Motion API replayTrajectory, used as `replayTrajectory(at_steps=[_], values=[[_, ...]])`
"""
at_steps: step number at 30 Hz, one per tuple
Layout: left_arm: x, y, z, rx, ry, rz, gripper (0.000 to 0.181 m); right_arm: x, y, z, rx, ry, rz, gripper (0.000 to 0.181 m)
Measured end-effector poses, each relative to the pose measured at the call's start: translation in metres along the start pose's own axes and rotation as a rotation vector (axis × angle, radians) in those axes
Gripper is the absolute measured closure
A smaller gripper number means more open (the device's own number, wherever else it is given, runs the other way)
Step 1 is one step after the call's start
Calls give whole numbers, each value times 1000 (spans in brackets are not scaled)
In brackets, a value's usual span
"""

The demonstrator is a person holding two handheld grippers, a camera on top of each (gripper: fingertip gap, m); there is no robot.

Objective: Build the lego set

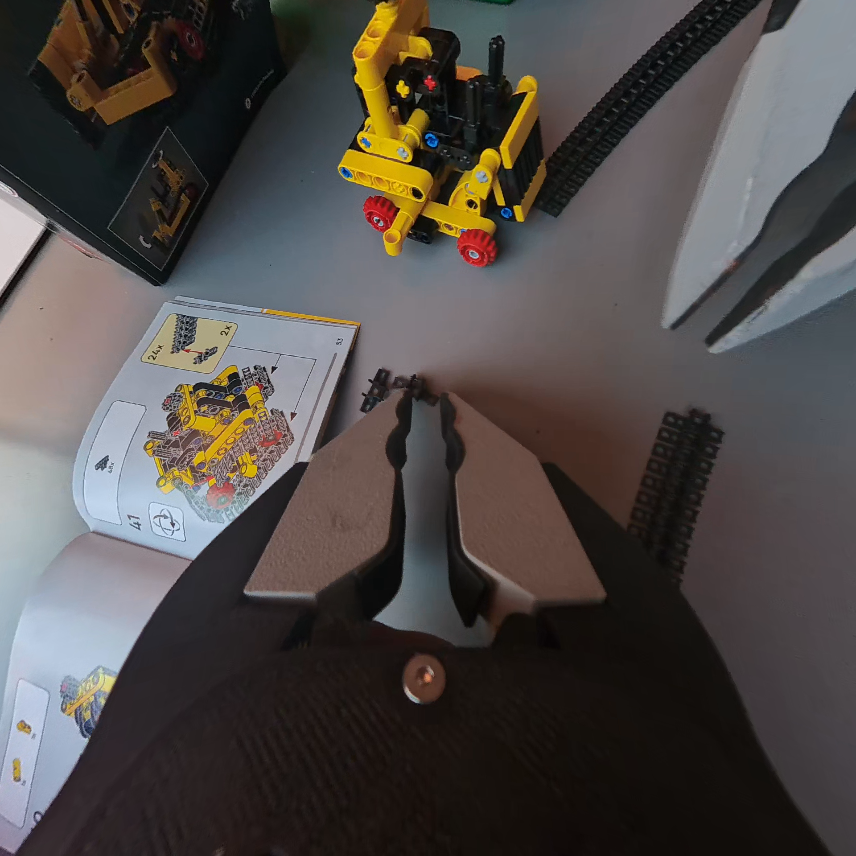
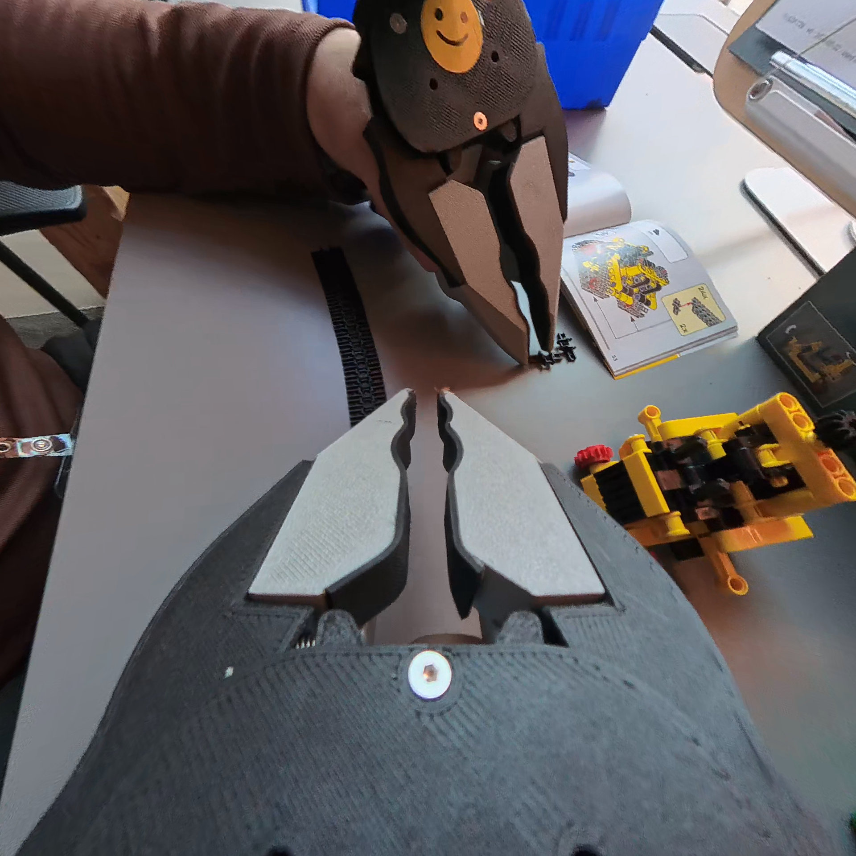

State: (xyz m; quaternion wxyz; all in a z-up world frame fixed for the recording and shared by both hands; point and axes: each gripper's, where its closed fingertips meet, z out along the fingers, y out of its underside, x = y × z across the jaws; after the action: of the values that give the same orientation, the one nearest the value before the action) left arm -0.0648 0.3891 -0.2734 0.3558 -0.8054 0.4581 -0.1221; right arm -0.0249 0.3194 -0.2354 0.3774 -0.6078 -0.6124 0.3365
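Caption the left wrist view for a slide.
Left gripper open, tips at loose black track links beside the open instruction booklet.

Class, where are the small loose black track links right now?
In both views, the loose track links lie at the left gripper tips, beside the open booklet.

A pale grey table (image 2: 194,324) is being lit softly from one side, with shadows being cast across its top. A black mesh office chair (image 2: 41,204) is being seen past its rounded edge, over a wooden floor (image 2: 88,241). A blue bin (image 2: 588,51) is being kept at the far side.
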Motion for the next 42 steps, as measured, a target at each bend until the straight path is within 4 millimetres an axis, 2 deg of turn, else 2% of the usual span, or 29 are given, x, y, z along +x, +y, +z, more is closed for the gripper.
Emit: replayTrajectory(at_steps=[7, 17, 24, 31, 33, 37, 42], values=[[1, -3, 3, -19, -51, 57, 175, 17, 4, -2, 2, 57, 50, 176], [5, -5, 4, -15, -39, 56, 177, 22, 0, -8, 52, 71, 77, 176], [38, -11, 5, -23, 72, 78, 177, 18, -1, -11, 71, 50, 78, 176], [97, -20, 3, -22, 269, 154, 177, 20, 0, -11, 70, 58, 79, 176], [107, -21, 2, -13, 320, 153, 177, 19, 0, -11, 68, 48, 78, 176], [101, -24, 1, 18, 327, 109, 169, 18, 0, -11, 69, 43, 75, 176], [87, -42, -15, 149, 321, 5, 166, 18, 0, -13, 72, 53, 72, 176]])
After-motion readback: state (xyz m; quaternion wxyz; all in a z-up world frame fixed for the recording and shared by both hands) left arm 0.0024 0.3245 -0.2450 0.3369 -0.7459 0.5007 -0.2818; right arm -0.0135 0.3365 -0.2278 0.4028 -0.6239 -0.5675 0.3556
